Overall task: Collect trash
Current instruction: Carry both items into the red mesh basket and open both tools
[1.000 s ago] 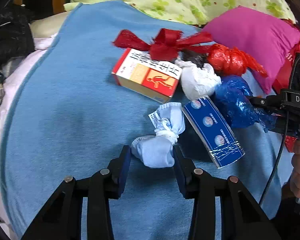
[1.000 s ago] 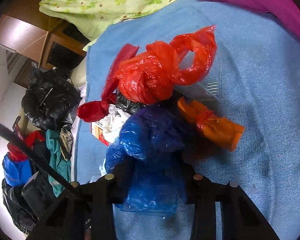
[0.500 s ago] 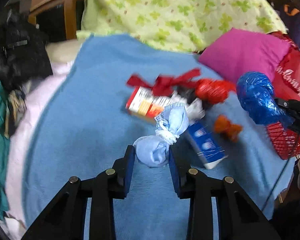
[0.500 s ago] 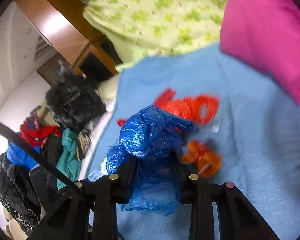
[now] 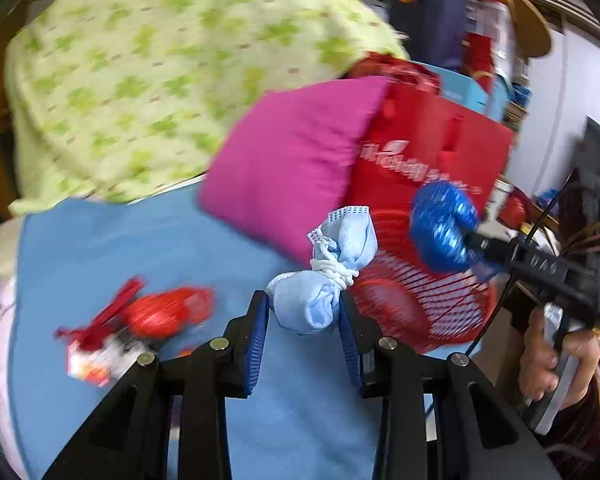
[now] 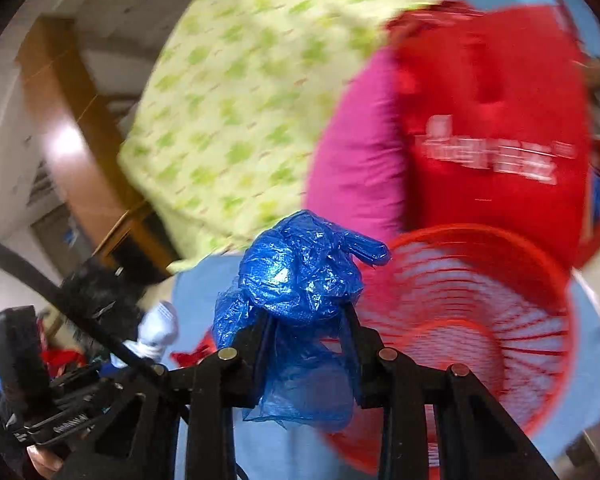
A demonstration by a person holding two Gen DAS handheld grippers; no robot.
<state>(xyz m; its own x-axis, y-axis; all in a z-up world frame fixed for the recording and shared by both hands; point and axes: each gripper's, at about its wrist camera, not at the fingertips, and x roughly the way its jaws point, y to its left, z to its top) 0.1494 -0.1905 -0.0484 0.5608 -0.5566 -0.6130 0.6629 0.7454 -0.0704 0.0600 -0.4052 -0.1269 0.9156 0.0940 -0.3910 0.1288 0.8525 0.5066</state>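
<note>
Carry step in hand: the left gripper [image 5: 303, 322], jaws just narrowed, clamped a knotted pale-blue face mask [image 5: 320, 280] and the right gripper [image 6: 306, 350] pinched a crumpled blue plastic bag [image 6: 300, 268], both beside the red mesh basket [image 6: 480, 320]; next, apparently, release over its mouth.

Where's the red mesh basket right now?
In the right wrist view, the red mesh basket sits lower right on the blue blanket, below the red bag, beside the held blue plastic bag.
</note>
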